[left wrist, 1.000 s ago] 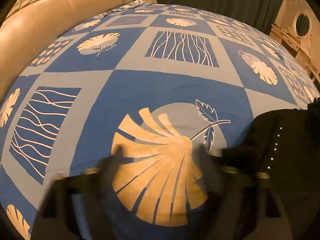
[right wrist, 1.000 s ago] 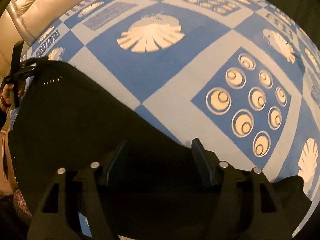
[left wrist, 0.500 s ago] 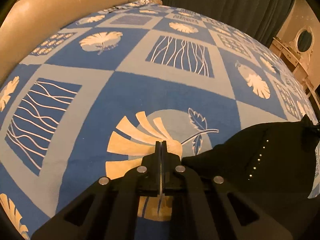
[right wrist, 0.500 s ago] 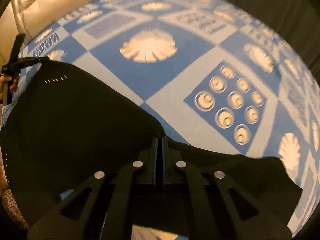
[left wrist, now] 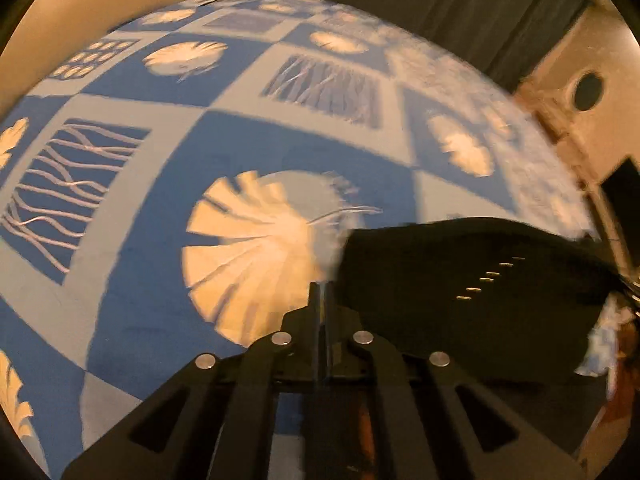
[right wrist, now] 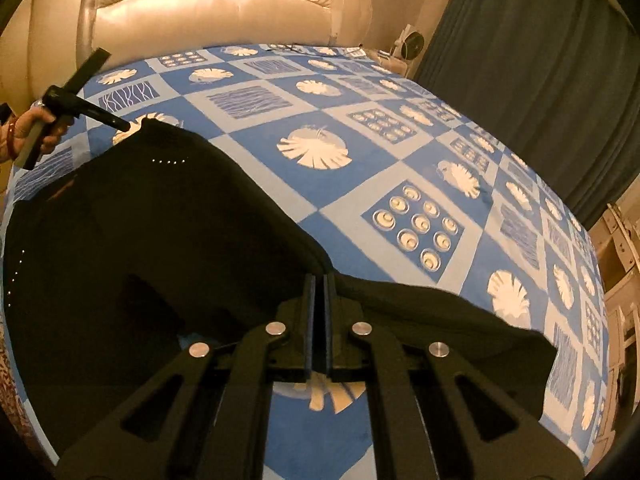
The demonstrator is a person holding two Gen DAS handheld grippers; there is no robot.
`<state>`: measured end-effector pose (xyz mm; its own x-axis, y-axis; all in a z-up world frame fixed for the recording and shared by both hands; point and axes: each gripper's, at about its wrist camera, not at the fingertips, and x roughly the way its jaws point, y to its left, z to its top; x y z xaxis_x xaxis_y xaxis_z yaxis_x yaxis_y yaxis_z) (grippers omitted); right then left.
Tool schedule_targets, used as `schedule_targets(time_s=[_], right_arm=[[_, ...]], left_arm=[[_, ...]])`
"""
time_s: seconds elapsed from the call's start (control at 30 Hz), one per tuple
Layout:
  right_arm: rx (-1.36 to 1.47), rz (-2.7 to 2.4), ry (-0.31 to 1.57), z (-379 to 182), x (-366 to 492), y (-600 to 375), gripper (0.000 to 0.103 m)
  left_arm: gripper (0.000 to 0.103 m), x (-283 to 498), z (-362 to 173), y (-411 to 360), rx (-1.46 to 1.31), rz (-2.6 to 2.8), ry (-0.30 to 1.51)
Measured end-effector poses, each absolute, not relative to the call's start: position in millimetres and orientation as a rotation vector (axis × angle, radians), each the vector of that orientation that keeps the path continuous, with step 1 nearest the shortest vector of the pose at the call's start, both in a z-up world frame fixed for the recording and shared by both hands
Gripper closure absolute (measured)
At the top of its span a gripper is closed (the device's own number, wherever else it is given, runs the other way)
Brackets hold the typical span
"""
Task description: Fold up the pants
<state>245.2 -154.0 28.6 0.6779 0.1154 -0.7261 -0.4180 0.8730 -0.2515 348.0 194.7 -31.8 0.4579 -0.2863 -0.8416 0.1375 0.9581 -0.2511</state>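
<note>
Both jaws have snapped together since a second ago: each hand-held gripper, left (left wrist: 320, 288) and right (right wrist: 319, 280), pinches the pants (right wrist: 160, 240) edge, lifting it off the bed (right wrist: 360, 160) for folding.

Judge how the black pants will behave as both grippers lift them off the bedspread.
Probably floppy: the pants sag between the left gripper and right gripper. Likely light, since two pinched edges carry them. They may drag over the bedspread rather than slide cleanly.
</note>
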Motion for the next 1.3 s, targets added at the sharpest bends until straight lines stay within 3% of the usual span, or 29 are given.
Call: schedule_targets(time_s=[0.03, 0.07, 0.1, 0.13, 0.23, 0.57, 0.73, 0.83, 0.9, 0.93, 0.97, 1.3], right_arm=[[-0.414, 0.311, 0.775, 27.2, 245.6, -154.2, 0.100], [-0.413, 0.312, 0.772, 26.3, 245.5, -154.1, 0.100], [-0.409, 0.314, 0.769, 26.1, 243.0, -153.4, 0.100], [-0.404, 0.317, 0.768, 25.4, 242.5, -154.1, 0.100], [-0.395, 0.319, 0.769, 21.3, 238.6, -156.9, 0.100], [-0.376, 0.326, 0.781, 13.5, 234.6, -156.5, 0.100], [-0.379, 0.325, 0.778, 13.4, 234.3, -157.3, 0.100], [-0.363, 0.328, 0.779, 13.2, 234.6, -157.8, 0.100], [-0.343, 0.331, 0.779, 12.8, 235.1, -158.5, 0.100], [-0.336, 0.333, 0.779, 12.5, 235.8, -159.6, 0.100], [-0.329, 0.334, 0.781, 11.9, 236.1, -159.9, 0.100], [-0.325, 0.321, 0.769, 16.8, 232.8, -161.2, 0.100]], left_arm=[[0.064, 352.3, -33.4, 195.7, -0.146, -0.263, 1.046], [0.027, 354.3, -34.1, 196.8, -0.152, -0.274, 1.034], [0.017, 356.9, -34.8, 197.6, -0.164, -0.304, 1.020], [0.016, 358.8, -34.5, 197.6, -0.167, -0.329, 1.001], [0.016, 365.2, -34.1, 197.4, -0.154, -0.365, 0.947], [0.017, 386.3, -47.1, 184.9, -0.194, -0.541, 1.007], [0.017, 393.8, -58.1, 196.5, -0.425, -0.712, 1.082], [0.017, 392.5, -57.8, 191.7, -0.418, -0.752, 1.081], [0.026, 390.8, -57.0, 189.1, -0.417, -0.773, 1.068], [0.055, 391.1, -57.8, 188.0, -0.413, -0.777, 1.066], [0.068, 392.8, -61.9, 186.7, -0.408, -0.766, 1.089], [0.078, 383.3, -46.0, 190.1, -0.411, -0.753, 1.020]])
